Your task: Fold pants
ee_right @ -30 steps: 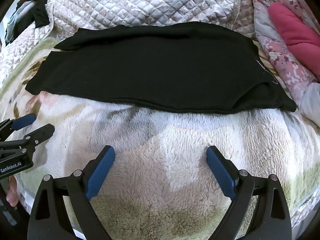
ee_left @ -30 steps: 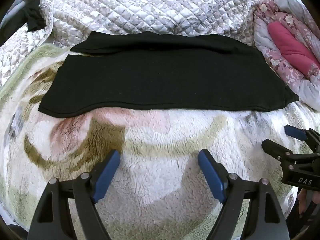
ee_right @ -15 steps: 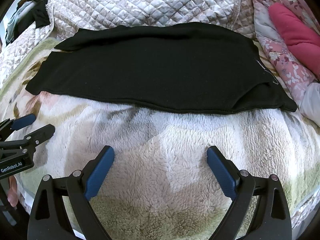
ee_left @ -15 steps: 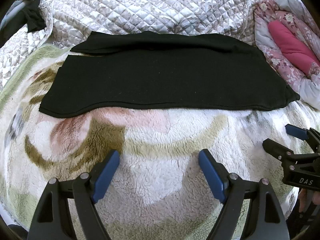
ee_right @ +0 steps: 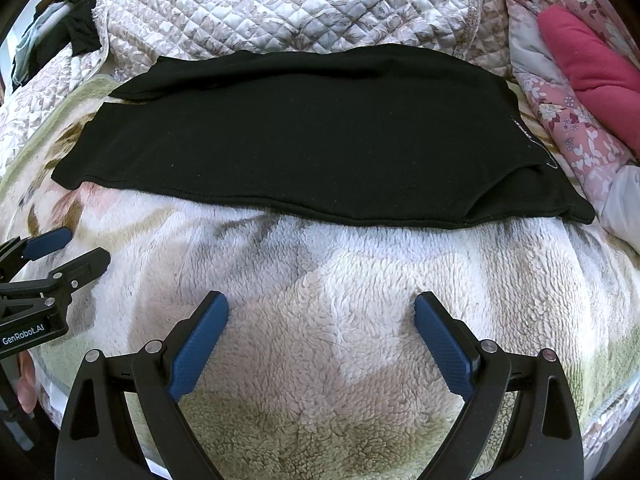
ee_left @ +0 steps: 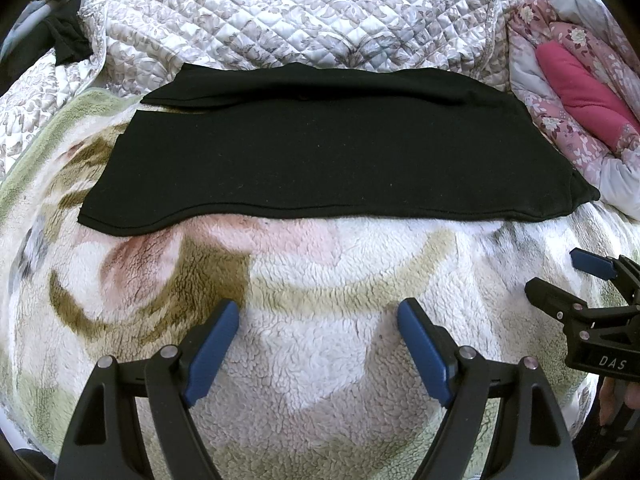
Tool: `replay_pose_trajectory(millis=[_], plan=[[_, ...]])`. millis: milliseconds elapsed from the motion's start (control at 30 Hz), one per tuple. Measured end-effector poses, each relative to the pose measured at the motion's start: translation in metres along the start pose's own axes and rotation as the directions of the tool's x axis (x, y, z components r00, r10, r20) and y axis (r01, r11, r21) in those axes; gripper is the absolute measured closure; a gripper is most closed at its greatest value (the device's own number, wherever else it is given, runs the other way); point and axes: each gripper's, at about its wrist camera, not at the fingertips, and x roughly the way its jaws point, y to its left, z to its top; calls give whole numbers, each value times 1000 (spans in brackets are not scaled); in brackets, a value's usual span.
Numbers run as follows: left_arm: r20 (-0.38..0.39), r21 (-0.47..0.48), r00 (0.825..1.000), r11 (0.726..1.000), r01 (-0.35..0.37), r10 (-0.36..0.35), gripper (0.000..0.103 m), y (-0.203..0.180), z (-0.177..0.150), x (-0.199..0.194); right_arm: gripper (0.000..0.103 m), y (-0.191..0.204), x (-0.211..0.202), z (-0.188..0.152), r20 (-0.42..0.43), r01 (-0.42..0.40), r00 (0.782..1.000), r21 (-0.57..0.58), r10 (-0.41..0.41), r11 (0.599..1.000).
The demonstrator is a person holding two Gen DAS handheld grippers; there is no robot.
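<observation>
Black pants (ee_left: 320,152) (ee_right: 304,136) lie flat on a fleecy blanket, one leg folded over the other, stretching left to right across the bed. My left gripper (ee_left: 318,316) hovers open over bare blanket in front of the pants' near edge, nothing between its blue pads. My right gripper (ee_right: 320,308) is likewise open and empty, a short way in front of the pants' near hem. Each gripper shows in the other's view: the right one (ee_left: 560,276) at the right edge, the left one (ee_right: 72,248) at the left edge.
The pants rest on a patterned fleece blanket (ee_left: 320,280). Behind them is a quilted grey-white bedspread (ee_left: 280,16). A floral pink quilt with a magenta cushion (ee_left: 576,80) is bunched at the right. Dark clothes (ee_right: 80,32) lie at the far left.
</observation>
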Motion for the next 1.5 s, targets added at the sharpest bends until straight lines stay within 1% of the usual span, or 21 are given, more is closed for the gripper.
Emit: replay_pose_trajectory(millis=[1500], plan=[[4,10,1000,1000,-9,9,19,-3,3,0,9,0,0,-1,-1,-2,1000,1,2,1000]])
